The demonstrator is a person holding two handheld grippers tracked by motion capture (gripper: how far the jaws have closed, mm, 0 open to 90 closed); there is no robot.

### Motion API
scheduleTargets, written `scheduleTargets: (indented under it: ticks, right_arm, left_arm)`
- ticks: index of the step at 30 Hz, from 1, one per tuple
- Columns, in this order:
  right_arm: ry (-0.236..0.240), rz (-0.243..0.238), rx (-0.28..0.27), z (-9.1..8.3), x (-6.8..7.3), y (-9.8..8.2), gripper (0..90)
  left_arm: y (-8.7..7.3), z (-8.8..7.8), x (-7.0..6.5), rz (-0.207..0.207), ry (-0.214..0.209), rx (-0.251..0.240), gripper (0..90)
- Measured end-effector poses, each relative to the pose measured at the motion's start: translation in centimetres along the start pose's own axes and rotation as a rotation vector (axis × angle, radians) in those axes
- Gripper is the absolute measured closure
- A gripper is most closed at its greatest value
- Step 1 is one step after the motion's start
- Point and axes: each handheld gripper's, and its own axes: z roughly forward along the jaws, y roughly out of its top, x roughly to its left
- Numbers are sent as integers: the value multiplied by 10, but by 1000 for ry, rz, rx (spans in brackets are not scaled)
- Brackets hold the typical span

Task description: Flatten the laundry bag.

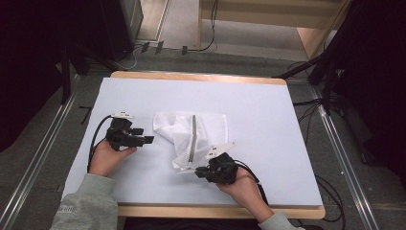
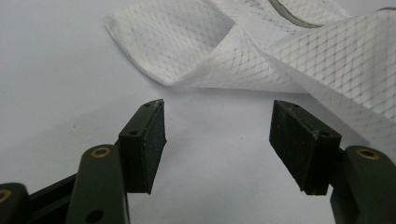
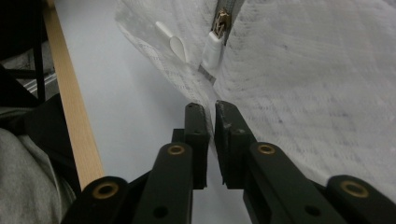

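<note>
A pale blue sheet covers the wood-edged desk (image 1: pixel 268 103), which stands on grey floor with dark stands and cables around it. A white mesh zip bag (image 1: pixel 191 136) lies crumpled at mid-desk. The left tool (image 2: pixel 217 140) rests beside its left fold, jaws wide and empty. The right tool (image 3: pixel 210 112), at the bag's near edge below the zip pull (image 3: pixel 212 49), is almost closed, a narrow gap left, gripping nothing.

High view looks down from above; both gripper views skim close over the shared mesh bag (image 1: pixel 194 136).
</note>
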Motion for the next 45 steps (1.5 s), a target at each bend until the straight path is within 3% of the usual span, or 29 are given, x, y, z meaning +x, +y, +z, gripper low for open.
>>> scheduleTargets:
  ticks: [5,9,14,20,24,25,33,40,45]
  right_arm:
    - [-10,4,-30,-12,1,-2,748]
    - [-48,3,-75,-30,-4,-1,743]
    - [-111,33,-104,-43,-21,0,743]
    - [-170,68,-117,-48,-43,-1,742]
    - [-196,89,-122,-49,-53,-1,738]
    - [-213,103,-123,-47,-62,-1,729]
    - [-264,133,-102,-36,-86,-2,650]
    - [-314,174,-89,-32,-107,-6,578]
    - [-338,186,-91,-30,-114,-8,557]
  left_arm:
    - [3,3,-1,3,-4,-1,369]
    - [5,4,-3,1,-9,6,377]
    - [10,6,-15,24,-45,1,385]
    - [13,18,-29,54,-81,36,385]
    - [13,22,-35,47,-101,35,387]
    - [12,27,-38,38,-114,46,386]
    - [8,38,-48,65,-115,80,372]
    - [5,48,-53,54,-133,94,363]
    - [6,58,-52,23,-171,81,370]
